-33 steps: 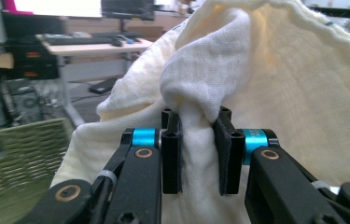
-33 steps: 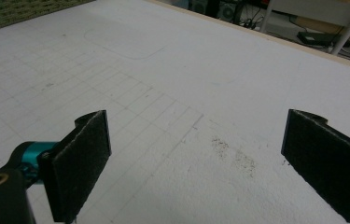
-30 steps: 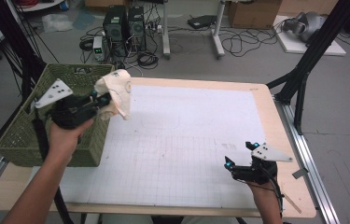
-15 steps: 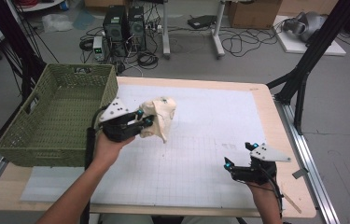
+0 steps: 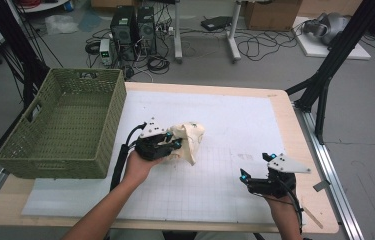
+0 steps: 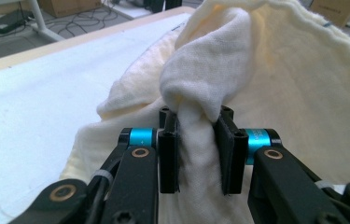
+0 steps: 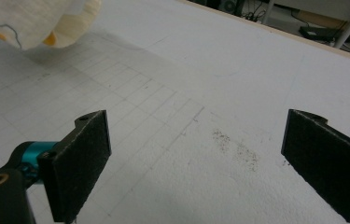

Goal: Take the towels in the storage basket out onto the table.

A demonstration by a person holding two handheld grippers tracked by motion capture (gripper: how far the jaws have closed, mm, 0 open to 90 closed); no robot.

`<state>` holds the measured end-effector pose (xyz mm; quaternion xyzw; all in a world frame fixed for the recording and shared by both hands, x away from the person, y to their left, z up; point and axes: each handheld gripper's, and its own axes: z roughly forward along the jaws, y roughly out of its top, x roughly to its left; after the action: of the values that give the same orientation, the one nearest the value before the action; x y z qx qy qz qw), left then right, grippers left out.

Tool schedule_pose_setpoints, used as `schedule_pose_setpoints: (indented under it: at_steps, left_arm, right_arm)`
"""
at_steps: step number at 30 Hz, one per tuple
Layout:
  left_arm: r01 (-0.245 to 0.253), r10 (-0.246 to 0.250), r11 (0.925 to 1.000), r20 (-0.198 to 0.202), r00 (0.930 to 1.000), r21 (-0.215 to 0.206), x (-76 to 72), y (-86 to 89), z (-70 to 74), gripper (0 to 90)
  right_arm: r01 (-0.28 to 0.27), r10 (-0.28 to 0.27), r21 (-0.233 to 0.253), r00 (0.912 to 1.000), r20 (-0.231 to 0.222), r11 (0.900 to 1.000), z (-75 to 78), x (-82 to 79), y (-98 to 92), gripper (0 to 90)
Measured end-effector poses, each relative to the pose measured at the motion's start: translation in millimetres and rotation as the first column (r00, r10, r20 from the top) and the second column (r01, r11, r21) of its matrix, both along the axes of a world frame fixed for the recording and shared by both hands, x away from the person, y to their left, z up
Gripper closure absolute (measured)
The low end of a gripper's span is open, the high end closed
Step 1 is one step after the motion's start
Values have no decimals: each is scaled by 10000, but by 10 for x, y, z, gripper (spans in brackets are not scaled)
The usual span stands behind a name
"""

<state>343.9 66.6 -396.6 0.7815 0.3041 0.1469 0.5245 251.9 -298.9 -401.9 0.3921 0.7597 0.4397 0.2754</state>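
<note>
A cream cloth (image 5: 190,140) hangs bunched over the white mat, just right of the green basket. My left gripper (image 5: 172,144) is shut on a fold of that cloth (image 6: 196,140), and the pads (image 6: 169,154) pinch it from both sides. The cloth's lower edge (image 7: 37,23) shows at the top left of the right gripper view, with an orange patch on it. My right gripper (image 5: 255,167) rests near the table's front right, open, with nothing between its jaws (image 7: 196,163).
A green woven basket (image 5: 50,150) stands at the table's left side. The white gridded mat (image 5: 225,125) covers most of the wooden table (image 5: 295,130). A dark smudge (image 7: 238,149) marks the mat ahead of the right gripper. Cables and computer cases lie on the floor beyond.
My left gripper has carried the cloth from over the basket to the right and nearer, down over the mat. The right gripper has stayed put.
</note>
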Motion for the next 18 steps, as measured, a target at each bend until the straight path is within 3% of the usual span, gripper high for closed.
schedule_pose_setpoints:
  at_steps: [3, 8, 9, 11, 13, 15, 17, 18]
  left_arm:
    - [133, -125, 9989, -179, 9998, 441, 5, -78, -84, 720]
    - [-33, 89, 9958, -609, 9981, 919, 23, -155, -299, 694]
    - [-66, 143, 9948, -753, 9971, 1016, 30, -169, -336, 665]
    - [-238, 338, 9941, -939, 9950, 1057, 40, -182, -374, 524]
    - [-374, 416, 9970, -616, 9972, 681, 25, -140, -330, 410]
    - [-667, 665, 9977, -156, 9977, -133, -15, -49, -247, 353]
    - [-941, 954, 9925, 132, 9954, -784, -44, 61, -175, 300]
    - [-1043, 1067, 9903, 225, 9940, -915, -54, 115, -148, 253]
  right_arm:
    - [-4, 4, 14, 10000, -52, 10000, -5, 0, 8, 73]
    - [-40, 40, -25, 10000, -83, 10000, -9, 1, 15, 73]
    - [-27, 26, -31, 10000, -91, 10000, -13, 3, 14, 73]
    - [-18, 18, -23, 9999, -136, 10000, -17, 4, 11, 73]
    - [-10, 9, -25, 9998, -206, 10000, -18, 5, 3, 74]
    - [67, -68, -24, 9997, -219, 10000, -24, 7, -6, 74]
    - [75, -76, -42, 9997, -248, 10000, -27, 4, -10, 73]
    - [68, -69, -56, 9997, -216, 10000, -27, 3, -12, 74]
